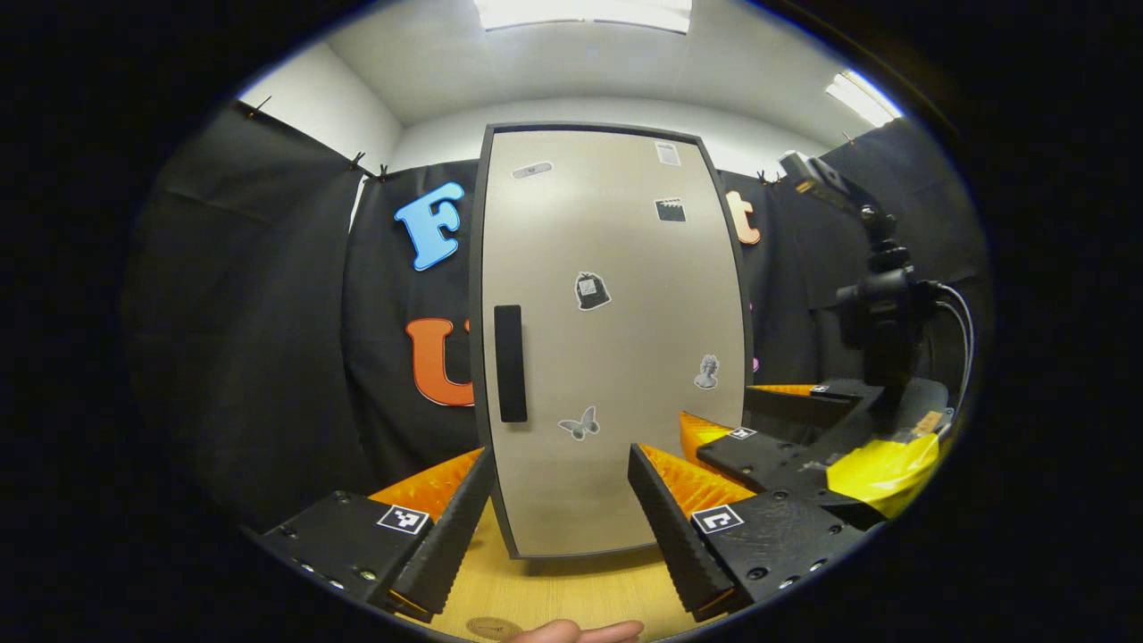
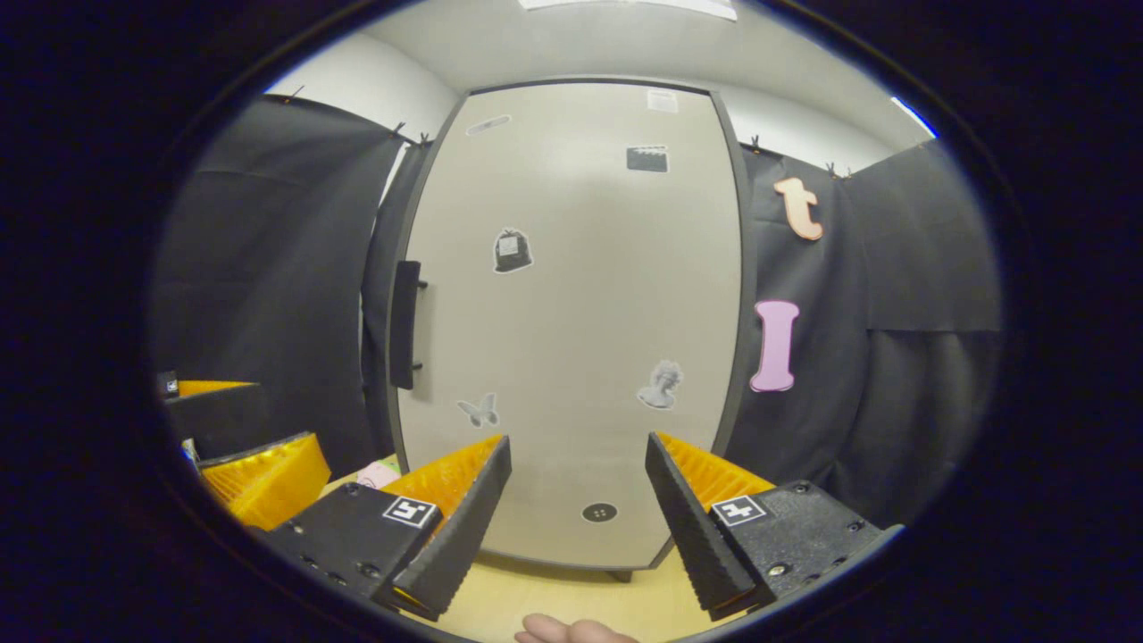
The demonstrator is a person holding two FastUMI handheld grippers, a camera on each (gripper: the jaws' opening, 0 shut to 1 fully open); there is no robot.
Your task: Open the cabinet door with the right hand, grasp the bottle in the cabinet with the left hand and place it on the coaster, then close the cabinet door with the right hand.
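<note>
Right gripper [image 2: 576, 505]: fingers spread, empty, lower centre of right gripper view. Cabinet door [image 2: 571, 321]: closed, fills centre. Door handle [image 2: 404, 324]: vertical black bar, left of fingers, above. Left gripper [image 1: 558, 513]: spread, empty. Bottle presumably inside.

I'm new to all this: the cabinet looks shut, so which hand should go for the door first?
The right. The cabinet door is closed, and the right tool faces it with open fingers, the handle just to its left. The left tool is also open but is needed for the bottle afterwards.
</note>
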